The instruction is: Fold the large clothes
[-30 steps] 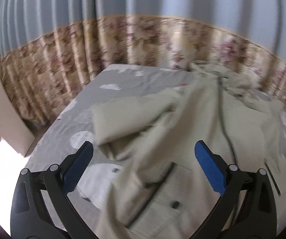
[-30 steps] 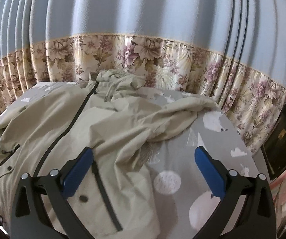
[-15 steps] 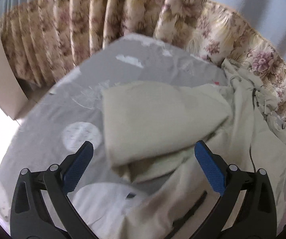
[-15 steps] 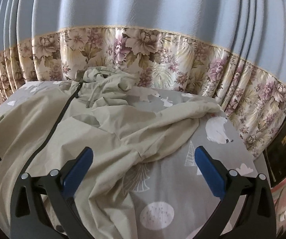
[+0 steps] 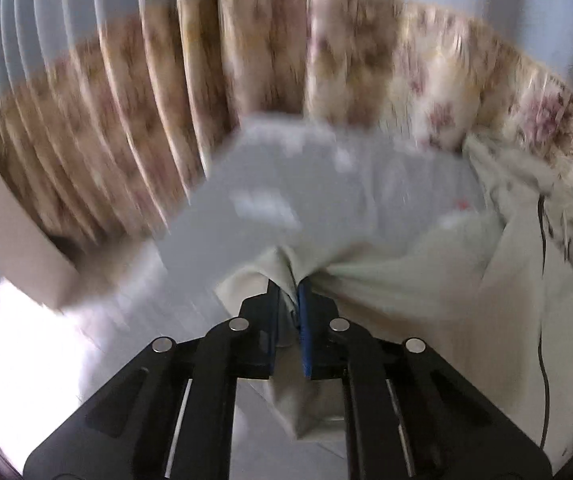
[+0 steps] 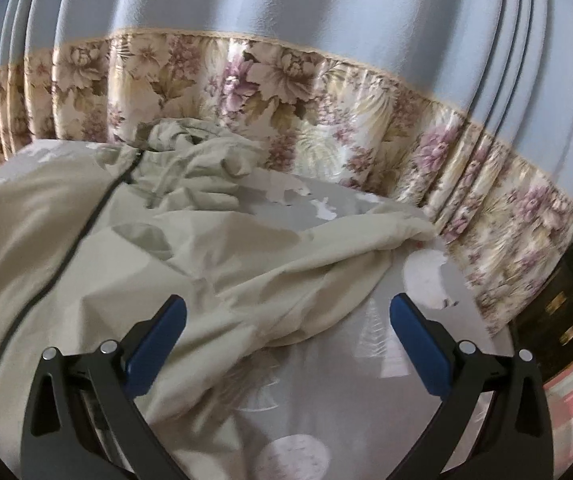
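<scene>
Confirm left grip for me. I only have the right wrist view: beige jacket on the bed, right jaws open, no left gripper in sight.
Observer: The left gripper is pinched shut on beige jacket fabric; its jaws have just been closing.
Operator: Which part of the jacket?
Observer: A bunched edge on the side left of the dark zipper; whether it is the sleeve cuff I cannot tell, the view is blurred.
Operator: Anything beyond it?
Observer: Bare grey bedsheet, then the floral curtain.
</scene>
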{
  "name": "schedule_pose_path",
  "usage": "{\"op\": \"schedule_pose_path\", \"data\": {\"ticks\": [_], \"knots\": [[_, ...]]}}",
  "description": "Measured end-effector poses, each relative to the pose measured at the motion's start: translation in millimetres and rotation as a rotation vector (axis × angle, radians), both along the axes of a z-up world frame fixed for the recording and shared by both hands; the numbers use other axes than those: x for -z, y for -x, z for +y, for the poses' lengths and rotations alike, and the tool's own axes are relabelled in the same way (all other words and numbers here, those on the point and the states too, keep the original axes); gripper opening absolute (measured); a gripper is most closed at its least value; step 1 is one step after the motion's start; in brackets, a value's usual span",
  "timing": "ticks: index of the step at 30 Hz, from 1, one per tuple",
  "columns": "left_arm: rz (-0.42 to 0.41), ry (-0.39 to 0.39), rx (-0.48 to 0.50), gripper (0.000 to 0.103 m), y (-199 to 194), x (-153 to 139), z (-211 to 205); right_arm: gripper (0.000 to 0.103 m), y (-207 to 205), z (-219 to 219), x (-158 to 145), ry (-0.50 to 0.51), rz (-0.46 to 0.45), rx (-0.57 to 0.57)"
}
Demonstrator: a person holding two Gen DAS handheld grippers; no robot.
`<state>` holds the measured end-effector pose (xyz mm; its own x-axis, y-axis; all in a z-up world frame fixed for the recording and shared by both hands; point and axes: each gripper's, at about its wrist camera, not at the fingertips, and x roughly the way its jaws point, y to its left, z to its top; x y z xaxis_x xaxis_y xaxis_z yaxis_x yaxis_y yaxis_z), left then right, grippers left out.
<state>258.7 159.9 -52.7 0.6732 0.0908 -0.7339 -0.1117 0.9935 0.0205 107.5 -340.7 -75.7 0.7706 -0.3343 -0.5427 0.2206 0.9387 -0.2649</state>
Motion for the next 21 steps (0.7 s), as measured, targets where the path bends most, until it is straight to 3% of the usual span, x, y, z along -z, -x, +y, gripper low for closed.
{"op": "schedule_pose_path", "data": {"ticks": [3, 4, 5, 7, 8, 9, 10, 11, 14, 18, 21], "knots": [[-0.093, -0.119, 0.071, 0.011, -0.6, -44.4, -12.2, 0.102, -4.5, -7.9, -10.3, 0.011, -0.024, 0.022], [-0.133, -0.187, 0.096, 0.012, 1.9, -54.2, -21.5, 0.102, -5.1, -9.7, -16.4, 0.018, -0.046, 0.032], [-0.199, -0.325, 0.130, 0.017, 7.5, -61.3, -39.0, 0.102, -6.0, -10.9, -19.6, 0.023, -0.057, 0.037], [-0.274, -0.617, 0.101, 0.039, 5.9, -52.9, -61.1, 0.102, -9.9, -11.8, -24.5, 0.041, -0.068, 0.046], [-0.270, -0.665, 0.048, 0.058, 0.1, -48.6, -57.5, 0.102, -13.1, -12.2, -25.8, 0.048, -0.065, 0.048], [-0.242, -0.623, 0.017, 0.067, -5.6, -44.8, -48.4, 0.102, -14.9, -12.1, -25.9, 0.053, -0.063, 0.049], [-0.183, -0.475, 0.018, 0.080, -10.7, -38.1, -30.7, 0.102, -16.7, -11.9, -25.4, 0.056, -0.059, 0.048], [-0.153, -0.385, 0.020, 0.084, -11.0, -31.5, -19.7, 0.102, -17.9, -11.6, -24.3, 0.058, -0.054, 0.048], [-0.085, -0.248, -0.030, 0.090, -2.1, -0.2, 5.3, 0.102, -21.9, -13.3, -17.5, 0.052, -0.032, 0.050], [-0.010, -0.137, -0.113, 0.097, 13.1, 33.1, 28.2, 0.102, -26.5, -13.0, -12.8, 0.053, -0.019, 0.045], [0.043, 0.058, -0.198, 0.099, 22.0, 49.9, 60.2, 0.102, -27.9, -13.3, -11.0, 0.060, -0.024, 0.048]]}}
